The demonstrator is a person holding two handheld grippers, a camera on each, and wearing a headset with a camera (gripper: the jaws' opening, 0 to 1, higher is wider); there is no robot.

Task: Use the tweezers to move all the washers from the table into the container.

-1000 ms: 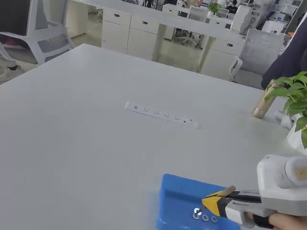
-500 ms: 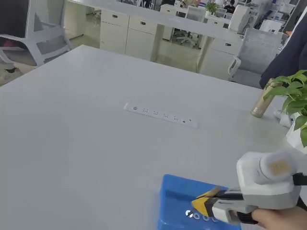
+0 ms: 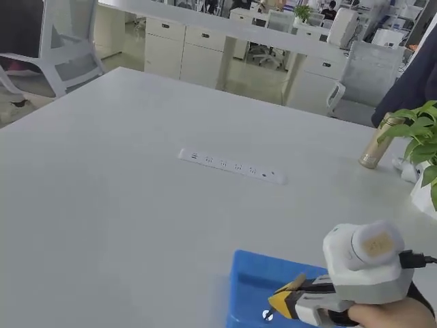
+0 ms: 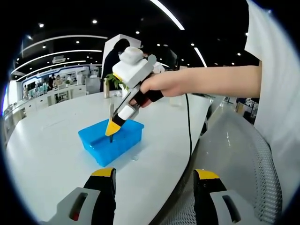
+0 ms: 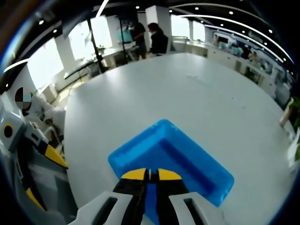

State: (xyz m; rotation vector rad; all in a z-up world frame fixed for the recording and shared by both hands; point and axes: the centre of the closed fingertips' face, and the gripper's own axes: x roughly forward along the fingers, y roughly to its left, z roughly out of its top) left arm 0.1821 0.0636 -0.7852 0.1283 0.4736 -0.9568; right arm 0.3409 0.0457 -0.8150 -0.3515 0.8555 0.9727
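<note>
A blue container [image 3: 249, 273] sits at the table's near edge, also seen in the left gripper view [image 4: 119, 144] and the right gripper view [image 5: 187, 159]. My right gripper [image 3: 276, 301] hangs over its near left part, jaws shut on thin tweezers [image 4: 111, 136] that point down into it. One silver washer [image 3: 267, 315] shows inside, just below the yellow tips. From the side, the right gripper [image 4: 112, 127] tilts down above the container. In its own view the right gripper [image 5: 149, 174] has its jaws pressed together. My left gripper [image 4: 154, 176] stands open and empty near the table edge.
A white power strip [image 3: 231, 166] lies mid-table. A gold bottle [image 3: 374, 147] and a potted plant [image 3: 420, 137] stand at the far right. A tiny pale speck [image 4: 135, 158] lies on the table by the container. Office chairs and desks stand beyond the table.
The right gripper with the tweezers has shifted left and nearer over the container. It now covers the washers seen earlier, except one.
</note>
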